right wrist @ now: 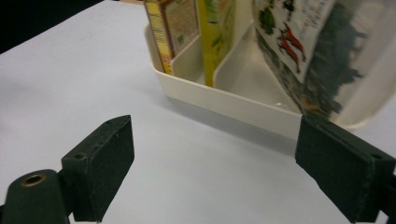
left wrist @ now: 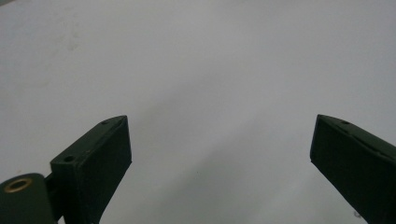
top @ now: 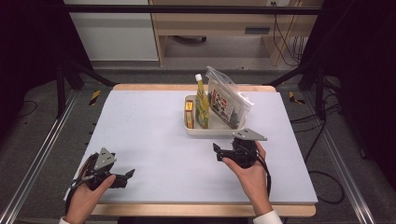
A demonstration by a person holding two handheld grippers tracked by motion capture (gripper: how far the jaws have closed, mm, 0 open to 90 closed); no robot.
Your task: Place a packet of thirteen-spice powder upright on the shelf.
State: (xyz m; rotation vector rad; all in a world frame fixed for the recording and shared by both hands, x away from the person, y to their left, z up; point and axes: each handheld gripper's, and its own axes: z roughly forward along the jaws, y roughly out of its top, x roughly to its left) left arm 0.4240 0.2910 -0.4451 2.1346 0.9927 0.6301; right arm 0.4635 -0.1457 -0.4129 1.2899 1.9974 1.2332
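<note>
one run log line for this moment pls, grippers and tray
left hand-held gripper: open, empty | right hand-held gripper: open, empty, beside tray | white divided plastic tray: holds yellow box, yellow bottle, clear zip bag

My two tongs are black, each topped with a grey three-cornered plate and trailing a dark cable. The left gripper (top: 122, 179) shows thick matte jaws with small screw holes along their tops and a brass-ringed hole at its base. The right gripper (top: 217, 151) is built the same, brass ring included. White cuffs edge both my wrists.
</note>
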